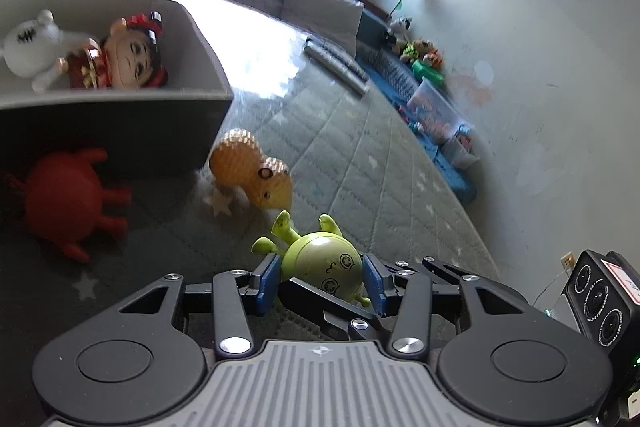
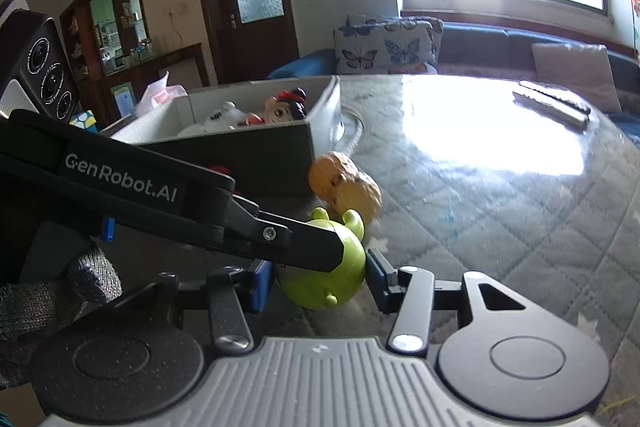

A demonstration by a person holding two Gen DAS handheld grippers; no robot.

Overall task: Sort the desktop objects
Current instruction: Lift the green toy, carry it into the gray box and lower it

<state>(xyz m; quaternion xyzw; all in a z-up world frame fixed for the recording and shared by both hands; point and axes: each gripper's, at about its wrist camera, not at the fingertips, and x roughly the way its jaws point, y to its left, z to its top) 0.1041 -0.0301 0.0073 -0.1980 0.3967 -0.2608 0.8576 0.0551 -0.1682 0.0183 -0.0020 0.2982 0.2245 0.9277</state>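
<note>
A green alien toy [image 1: 320, 261] lies on the quilted table. My left gripper [image 1: 322, 277] has both blue pads against its round head. In the right wrist view the same toy [image 2: 320, 279] sits between the pads of my right gripper [image 2: 320, 281], with the left gripper's black finger [image 2: 280, 239] crossing over it; the right pads stand a little apart from it. An orange knitted toy [image 1: 250, 177] lies just beyond, by the grey box [image 1: 120, 131]. A red crab toy [image 1: 68, 199] lies left of it.
The grey box holds a white plush [image 1: 32, 47] and a red-dressed doll [image 1: 128, 55]. Rolled grey items [image 1: 336, 63] lie at the table's far side. A cushioned bench with a butterfly pillow [image 2: 384, 45] runs behind.
</note>
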